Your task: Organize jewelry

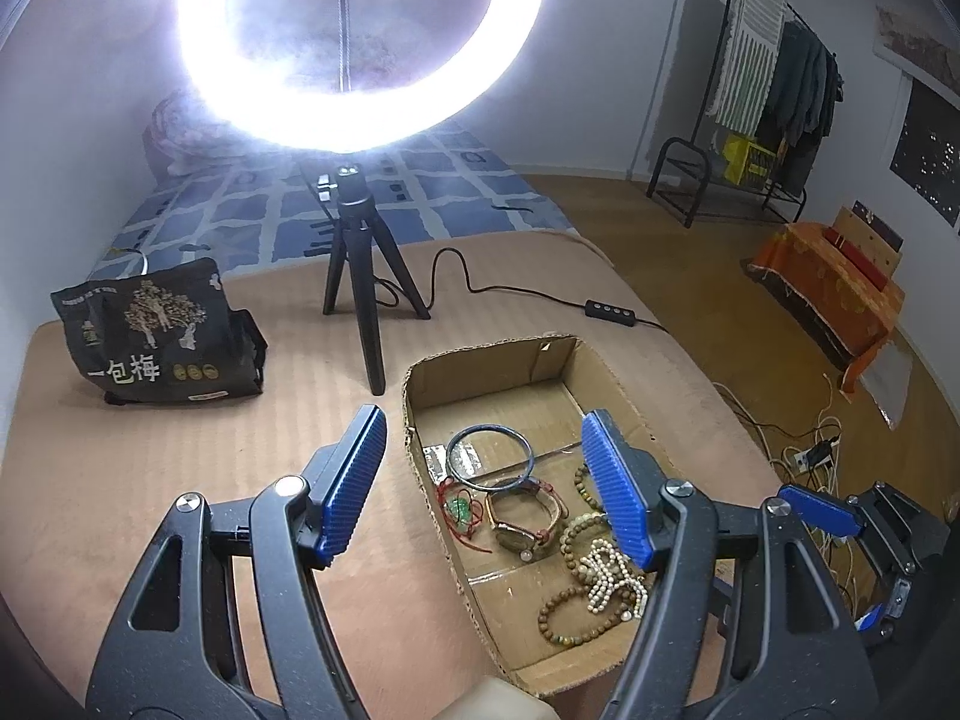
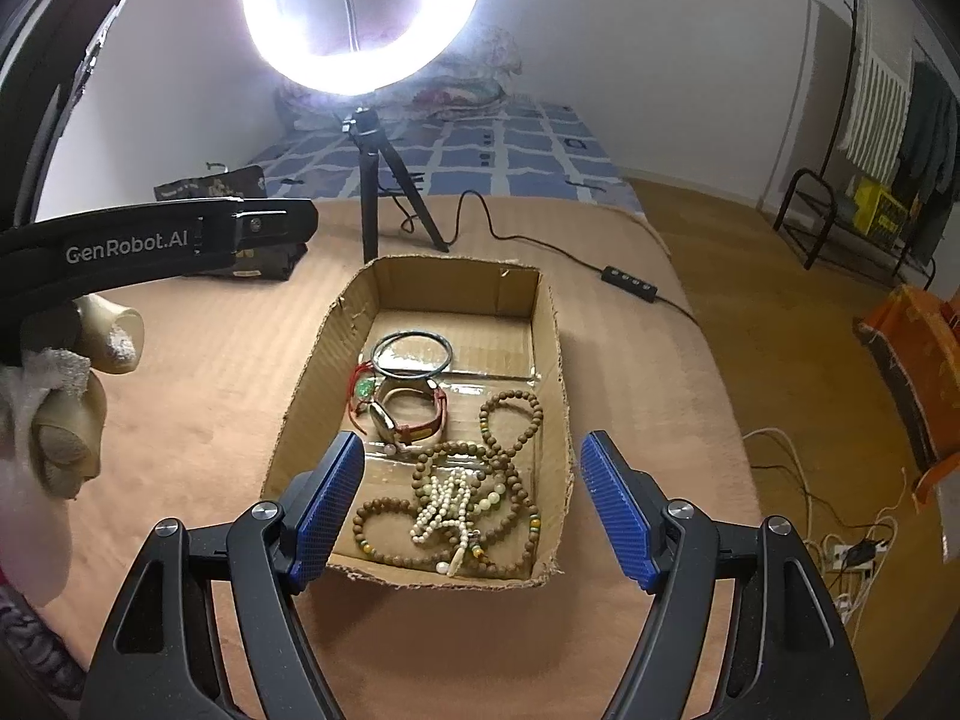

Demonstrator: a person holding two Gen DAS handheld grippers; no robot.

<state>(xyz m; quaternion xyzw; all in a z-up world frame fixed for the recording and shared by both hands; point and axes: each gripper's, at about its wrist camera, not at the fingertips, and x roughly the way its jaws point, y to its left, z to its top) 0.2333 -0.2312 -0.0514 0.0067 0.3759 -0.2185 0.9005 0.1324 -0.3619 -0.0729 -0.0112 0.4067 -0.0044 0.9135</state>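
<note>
An open cardboard box (image 1: pixel 540 360) (image 2: pixel 318 336) lies on the tan bed cover and holds the jewelry. Inside are a dark bangle (image 1: pixel 489 457) (image 2: pixel 413 354), a red-strap watch (image 1: pixel 525 516) (image 2: pixel 408 417), a red cord with a green pendant (image 1: pixel 461 509) (image 2: pixel 365 387), brown bead strands (image 1: pixel 561 615) (image 2: pixel 510 420) and a white bead strand (image 1: pixel 606 570) (image 2: pixel 447 507). My left gripper (image 1: pixel 486 486) is open and empty, hovering over the box's left side. My right gripper (image 2: pixel 471 501) is open and empty over the box's near end.
A ring light on a black tripod (image 1: pixel 354 264) (image 2: pixel 375 192) stands behind the box, its cable and switch (image 1: pixel 606 309) (image 2: pixel 630 282) trailing right. A black printed bag (image 1: pixel 156 336) lies at left. Floor cables (image 1: pixel 810 456) and a clothes rack (image 1: pixel 762 120) are at right.
</note>
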